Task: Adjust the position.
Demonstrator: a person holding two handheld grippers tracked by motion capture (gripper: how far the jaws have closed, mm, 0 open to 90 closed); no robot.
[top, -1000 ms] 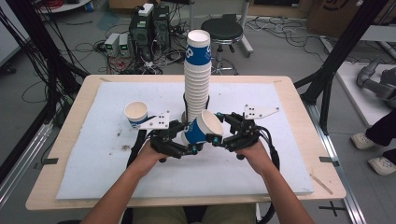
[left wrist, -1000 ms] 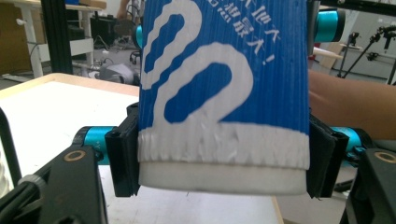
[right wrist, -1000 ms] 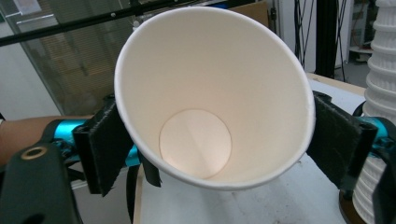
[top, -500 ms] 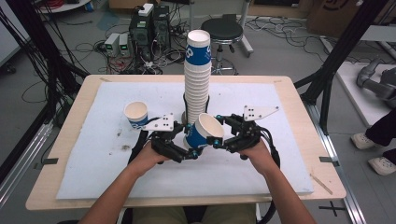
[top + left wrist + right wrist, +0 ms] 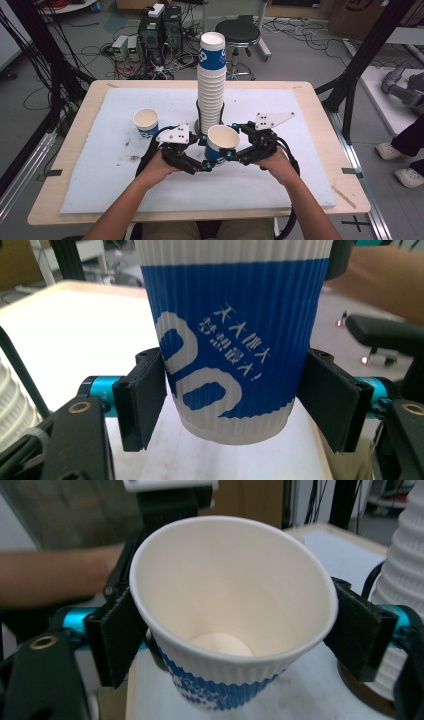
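- Blue-and-white paper cup (image 5: 221, 144) held up off the white mat (image 5: 90, 170), near the middle of the tabletop (image 5: 60, 210), just in front of the tall cup stack (image 5: 211, 85).
- Left gripper (image 5: 200, 166): fingers (image 5: 142, 400) have just been closing and now press the cup's lower ribbed wall from both sides.
- Right gripper (image 5: 235, 155): fingers (image 5: 357, 630) clamp the same cup below its rim.
- Cup leans slightly, mouth open upward.
- A second cup (image 5: 146, 123) stands upright toward the left edge, well apart.

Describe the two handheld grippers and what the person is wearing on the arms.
Both the left gripper and right gripper are black, with flat black pads, cyan fittings, trailing black cables and a dotted grey three-cornered plate on top. The forearms are bare, without sleeves.
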